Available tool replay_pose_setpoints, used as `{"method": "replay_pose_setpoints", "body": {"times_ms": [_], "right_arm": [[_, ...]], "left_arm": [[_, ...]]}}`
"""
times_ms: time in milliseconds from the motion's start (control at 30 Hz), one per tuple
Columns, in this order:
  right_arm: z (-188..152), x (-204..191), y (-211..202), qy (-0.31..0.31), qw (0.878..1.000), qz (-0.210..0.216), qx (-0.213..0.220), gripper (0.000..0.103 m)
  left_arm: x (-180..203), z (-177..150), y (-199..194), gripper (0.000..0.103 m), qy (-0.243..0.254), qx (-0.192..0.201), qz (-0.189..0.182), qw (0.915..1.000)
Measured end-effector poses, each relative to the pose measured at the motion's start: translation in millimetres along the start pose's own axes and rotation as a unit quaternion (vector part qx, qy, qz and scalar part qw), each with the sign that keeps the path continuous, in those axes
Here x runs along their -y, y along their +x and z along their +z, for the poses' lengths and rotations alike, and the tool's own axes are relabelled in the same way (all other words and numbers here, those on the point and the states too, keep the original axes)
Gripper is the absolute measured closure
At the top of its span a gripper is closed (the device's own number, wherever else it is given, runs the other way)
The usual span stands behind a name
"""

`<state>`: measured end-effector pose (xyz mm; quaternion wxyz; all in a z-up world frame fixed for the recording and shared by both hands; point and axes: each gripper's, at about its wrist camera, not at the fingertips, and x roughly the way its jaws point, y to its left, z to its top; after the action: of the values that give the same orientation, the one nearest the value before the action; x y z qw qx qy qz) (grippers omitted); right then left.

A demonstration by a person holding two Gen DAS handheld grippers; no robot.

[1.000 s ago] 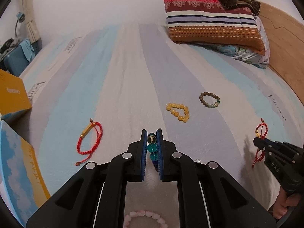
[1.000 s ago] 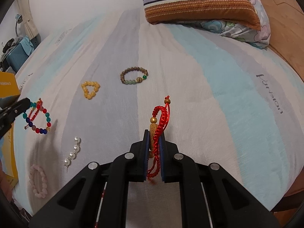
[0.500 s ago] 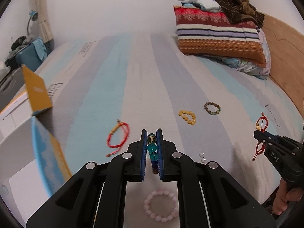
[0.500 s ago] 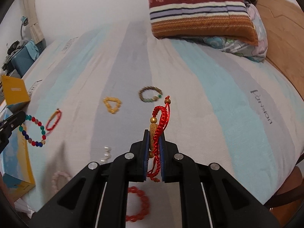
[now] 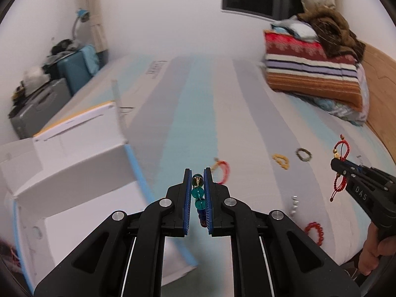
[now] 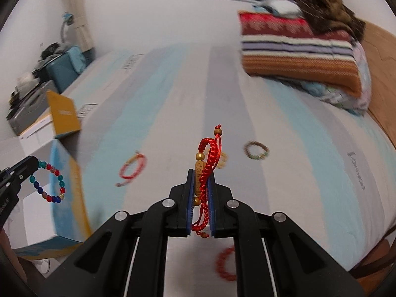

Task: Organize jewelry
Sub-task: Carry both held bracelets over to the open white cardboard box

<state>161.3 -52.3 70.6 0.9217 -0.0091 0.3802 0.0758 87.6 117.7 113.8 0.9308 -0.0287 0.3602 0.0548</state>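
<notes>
**A:** Why did you hold one bracelet in each tong?

**B:** It saved me a trip. My left gripper [image 5: 198, 193] was closed on the multicoloured bead bracelet [image 6: 48, 182]; the pads pinched a few beads and the rest of the loop hung free under the tip. My right gripper [image 6: 200, 193] was closed on the red cord bracelet [image 6: 206, 165], with its gold tube between the pads, so the knots could not slip.

**A:** And why up in the air?

**B:** The open white box [image 5: 74, 173] stood at the left edge of the bed [image 5: 188, 113], and I judged both pieces must pass over its wall (it is rather high).

**A:** Was the job nearly done?

**B:** No, I think. Another red cord bracelet [image 5: 221, 170], the yellow bead bracelet [image 5: 281, 160], the brown bead bracelet [image 5: 304, 154], a little pearl strand [image 5: 294, 205] and a red bead bracelet [image 5: 314, 232] lay on the sheet, well apart.
</notes>
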Motion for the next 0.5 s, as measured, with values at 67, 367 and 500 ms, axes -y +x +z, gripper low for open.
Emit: {"method": "replay_pose_setpoints", "body": {"times_ms": [67,367,500], "right_arm": [[4.7,-18.7,-6.9,-0.011,1.0,0.009,0.006,0.094],[13.3,-114.8,-28.5,-0.069,0.996,0.058,0.023,0.094],[8.9,-157.6,-35.4,-0.094,0.992,0.082,0.026,0.094]], "left_arm": [[-18.4,-1.1,-9.4,0.094,-0.01,0.001,0.006,0.9999],[-95.4,-9.7,-41.6,0.094,-0.054,0.009,0.061,0.9966],[-129.7,-22.2,-49.1,0.094,-0.079,0.003,0.079,0.9937]]}}
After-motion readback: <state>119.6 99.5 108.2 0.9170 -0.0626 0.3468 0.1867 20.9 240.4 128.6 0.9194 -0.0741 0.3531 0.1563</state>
